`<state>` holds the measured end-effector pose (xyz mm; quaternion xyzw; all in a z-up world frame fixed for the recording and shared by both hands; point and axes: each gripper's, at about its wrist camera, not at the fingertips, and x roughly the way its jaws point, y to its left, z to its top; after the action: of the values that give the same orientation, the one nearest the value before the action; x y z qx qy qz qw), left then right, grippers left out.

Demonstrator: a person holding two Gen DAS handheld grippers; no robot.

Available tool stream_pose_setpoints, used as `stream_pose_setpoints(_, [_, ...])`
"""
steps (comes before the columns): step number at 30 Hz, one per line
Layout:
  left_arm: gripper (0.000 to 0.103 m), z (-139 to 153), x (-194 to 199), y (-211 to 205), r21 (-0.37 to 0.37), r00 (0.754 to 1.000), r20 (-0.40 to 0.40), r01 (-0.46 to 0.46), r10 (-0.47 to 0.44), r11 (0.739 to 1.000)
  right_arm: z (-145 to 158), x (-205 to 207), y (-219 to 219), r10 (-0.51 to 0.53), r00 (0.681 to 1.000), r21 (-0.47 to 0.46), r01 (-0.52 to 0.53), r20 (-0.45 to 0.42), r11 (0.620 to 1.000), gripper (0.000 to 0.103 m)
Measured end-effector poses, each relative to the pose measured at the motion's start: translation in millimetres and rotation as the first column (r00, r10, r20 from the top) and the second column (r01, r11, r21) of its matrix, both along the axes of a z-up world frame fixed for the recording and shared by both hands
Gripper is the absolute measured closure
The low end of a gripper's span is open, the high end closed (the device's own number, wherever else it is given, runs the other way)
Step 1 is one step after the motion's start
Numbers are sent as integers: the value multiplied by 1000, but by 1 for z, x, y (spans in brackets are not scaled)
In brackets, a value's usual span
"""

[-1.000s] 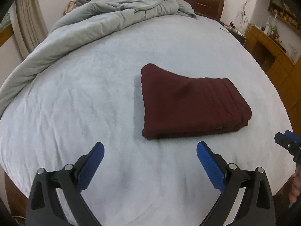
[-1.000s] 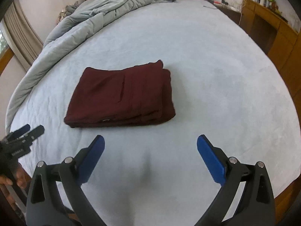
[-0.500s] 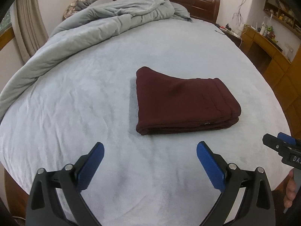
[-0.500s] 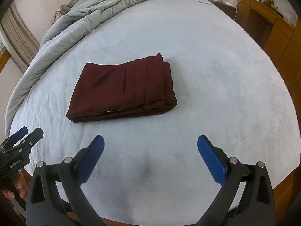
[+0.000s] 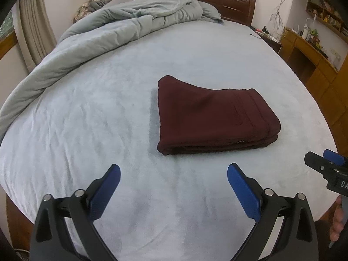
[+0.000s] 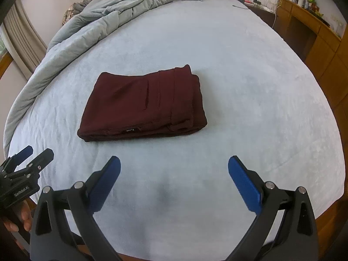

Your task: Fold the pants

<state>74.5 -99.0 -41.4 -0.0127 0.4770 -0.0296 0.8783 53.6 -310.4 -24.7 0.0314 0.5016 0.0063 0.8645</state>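
Dark maroon pants (image 5: 213, 117) lie folded into a compact rectangle on the pale blue bed sheet (image 5: 87, 119); they also show in the right wrist view (image 6: 143, 106). My left gripper (image 5: 174, 174) is open and empty, held back near the bed's front edge, short of the pants. My right gripper (image 6: 174, 169) is open and empty too, also well short of the pants. Each gripper appears at the edge of the other's view: the right one (image 5: 324, 163) and the left one (image 6: 30, 155).
A rumpled grey duvet (image 5: 121, 26) is piled along the far left of the bed, against a dark wooden headboard (image 5: 237, 0). Wooden cabinets and a desk (image 5: 315, 65) stand to the right. Curtains (image 5: 32, 28) hang at the left.
Both grippers have drawn back from the folded pants toward the bed's front edge, so the pants look smaller and farther. The pants have not moved.
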Motion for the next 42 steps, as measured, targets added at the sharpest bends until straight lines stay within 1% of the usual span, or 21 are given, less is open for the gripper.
stream_pose_setpoints(13, [4, -6, -1, -6, 18, 1000, -16, 1, -1, 1000, -10, 8, -6, 1, 1000, 2, -1, -25, 1000, 4])
stream_pose_setpoints(42, [4, -6, 1, -8, 28, 1000, -19, -10, 11, 1000, -13, 7, -4, -7, 999, 6, 7, -33, 1000, 4])
